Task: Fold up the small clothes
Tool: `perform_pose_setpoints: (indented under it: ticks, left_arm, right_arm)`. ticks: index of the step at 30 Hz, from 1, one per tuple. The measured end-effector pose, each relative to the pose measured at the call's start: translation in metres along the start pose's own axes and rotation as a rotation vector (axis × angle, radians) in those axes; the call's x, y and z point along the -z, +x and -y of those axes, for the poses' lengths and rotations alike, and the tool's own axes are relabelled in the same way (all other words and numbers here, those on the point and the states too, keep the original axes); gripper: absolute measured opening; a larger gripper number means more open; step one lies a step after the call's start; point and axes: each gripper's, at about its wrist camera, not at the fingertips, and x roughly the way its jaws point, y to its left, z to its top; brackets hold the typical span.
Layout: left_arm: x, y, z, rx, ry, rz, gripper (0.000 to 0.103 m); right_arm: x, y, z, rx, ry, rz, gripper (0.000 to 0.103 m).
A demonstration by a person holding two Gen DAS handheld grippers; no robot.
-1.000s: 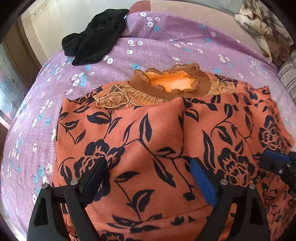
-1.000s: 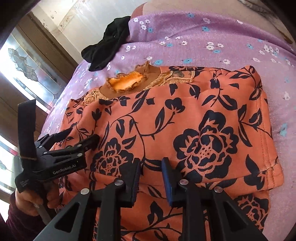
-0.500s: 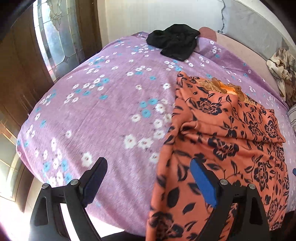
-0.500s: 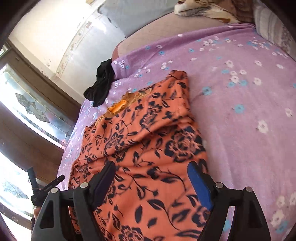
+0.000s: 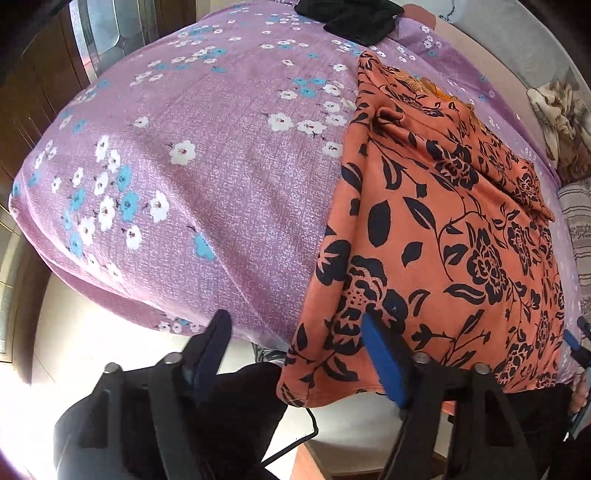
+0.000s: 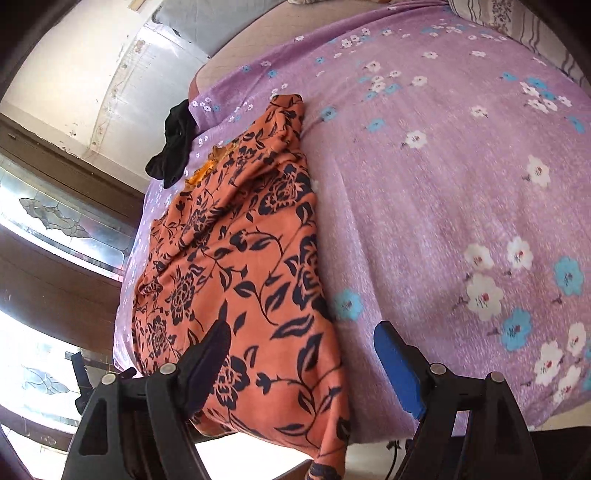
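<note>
An orange garment with a black flower print [image 5: 443, 221] lies lengthwise on the purple flowered bed, its near hem hanging over the bed's front edge. It also shows in the right wrist view [image 6: 236, 266], with its orange collar at the far end. My left gripper [image 5: 295, 347] is open and empty, at the garment's near left corner. My right gripper [image 6: 303, 354] is open and empty, straddling the garment's near right edge. The tip of the right gripper [image 5: 576, 343] shows at the far right of the left wrist view.
A black garment [image 5: 351, 14] lies bunched at the far end of the bed [image 5: 184, 166]; it also shows in the right wrist view [image 6: 173, 144]. A patterned blanket [image 5: 557, 114] and a striped pillow [image 5: 580, 229] lie at the right. A glass-panelled wooden door [image 6: 62, 229] stands to the left.
Both grippers have pulled back from over the garment to its two near corners at the bed's front edge. The right gripper's jaws have opened wide. The garment now lies narrower, folded lengthwise.
</note>
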Motion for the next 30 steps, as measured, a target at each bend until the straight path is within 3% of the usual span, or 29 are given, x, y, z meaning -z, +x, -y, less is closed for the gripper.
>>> perform_pose_setpoints:
  ticks: [2, 7, 9, 10, 11, 16, 18, 20, 26, 30]
  left_arm:
    - [0.0, 0.004, 0.005, 0.031, 0.017, -0.018, 0.04]
    - [0.003, 0.012, 0.021, 0.057, 0.055, -0.04, 0.037]
    - [0.004, 0.014, 0.023, 0.075, 0.046, -0.054, 0.046]
    - [0.004, 0.018, 0.023, 0.09, 0.028, -0.074, 0.063]
    - [0.003, 0.022, 0.021, 0.102, 0.002, -0.091, 0.07]
    - [0.003, 0.031, 0.012, 0.116, -0.058, -0.127, 0.07]
    - [0.003, 0.03, 0.013, 0.109, -0.046, -0.125, 0.069]
    - [0.001, 0.031, 0.015, 0.108, -0.037, -0.123, 0.059]
    - [-0.003, 0.028, 0.033, 0.147, 0.007, -0.124, 0.028]
    - [-0.005, 0.027, 0.045, 0.148, 0.01, -0.137, 0.027]
  right_arm:
    - [0.007, 0.003, 0.008, -0.006, 0.02, -0.024, 0.082]
    - [0.016, 0.004, 0.017, -0.059, 0.058, -0.046, 0.076]
    - [0.021, 0.01, 0.014, -0.099, 0.058, -0.101, 0.064]
    - [0.026, 0.015, 0.011, -0.117, 0.057, -0.139, 0.055]
    - [0.032, 0.021, 0.007, -0.108, 0.044, -0.168, 0.051]
    - [0.04, 0.026, -0.008, -0.013, -0.021, -0.172, 0.051]
    - [0.039, 0.027, -0.012, 0.04, -0.035, -0.191, 0.045]
    - [0.04, 0.029, -0.016, 0.094, -0.05, -0.214, 0.035]
    - [0.046, 0.04, -0.031, 0.222, -0.107, -0.291, 0.035]
    - [0.047, 0.047, -0.039, 0.282, -0.146, -0.314, 0.038]
